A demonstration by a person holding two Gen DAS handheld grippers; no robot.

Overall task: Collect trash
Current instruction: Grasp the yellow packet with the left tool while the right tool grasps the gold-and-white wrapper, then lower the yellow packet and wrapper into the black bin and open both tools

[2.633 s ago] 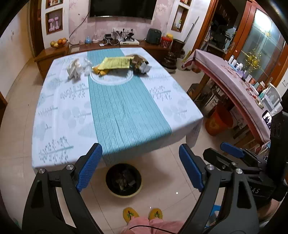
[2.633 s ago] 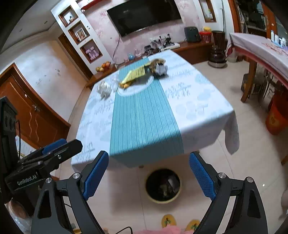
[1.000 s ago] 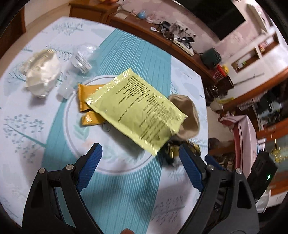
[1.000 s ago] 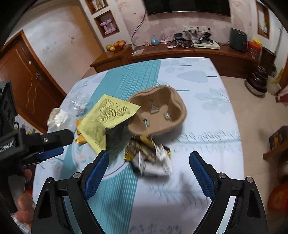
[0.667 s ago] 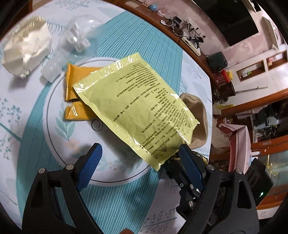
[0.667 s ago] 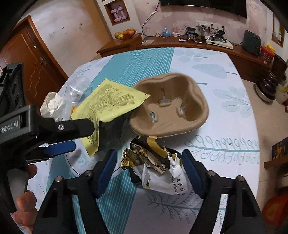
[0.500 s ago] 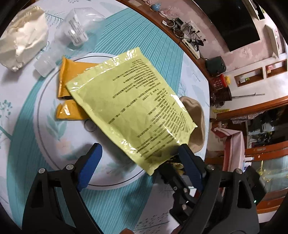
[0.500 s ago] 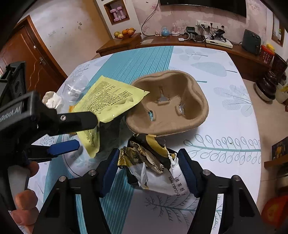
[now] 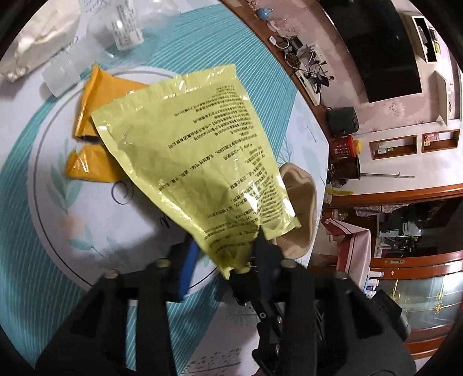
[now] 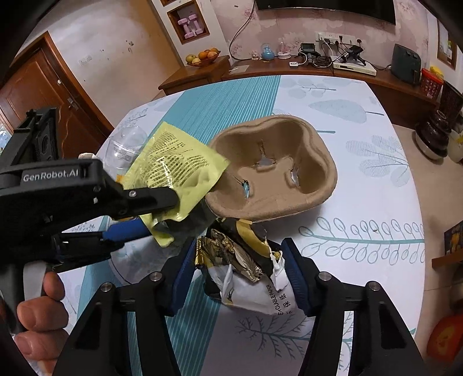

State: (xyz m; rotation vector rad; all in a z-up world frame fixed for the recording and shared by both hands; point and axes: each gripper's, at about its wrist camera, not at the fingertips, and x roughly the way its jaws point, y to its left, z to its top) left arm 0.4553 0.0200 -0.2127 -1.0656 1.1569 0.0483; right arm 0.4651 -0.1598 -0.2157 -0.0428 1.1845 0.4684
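The left gripper (image 9: 228,254) is clamped on the near corner of a yellow printed pouch (image 9: 191,150), its two fingers pressed into the crumpled plastic. In the left wrist view the pouch fans out over the tablecloth (image 9: 34,289), covering part of two orange sachets (image 9: 101,101) that lie inside the cloth's white printed circle. Beyond them, toward the table's far left corner, sit a clear plastic bottle (image 9: 121,26) and a crumpled white wad (image 9: 37,37); only this view shows the sachets and the wad plainly.

The right wrist view shows what the left one hides. The right gripper (image 10: 237,274) has its blue pads narrowed around a crumpled paper wrapper (image 10: 249,274), black, gold and white, lying on the cloth; the pads appear to touch its sides, though a firm grip cannot be confirmed. Just behind the wrapper a brown pulp cup carrier (image 10: 275,170) sits tilted, its hollow side facing the camera and its near edge resting over the wrapper. In the left view the carrier is only a tan rim behind the pouch. The right view also shows the left gripper from the side, with a person's hand (image 10: 37,318) on its handle.
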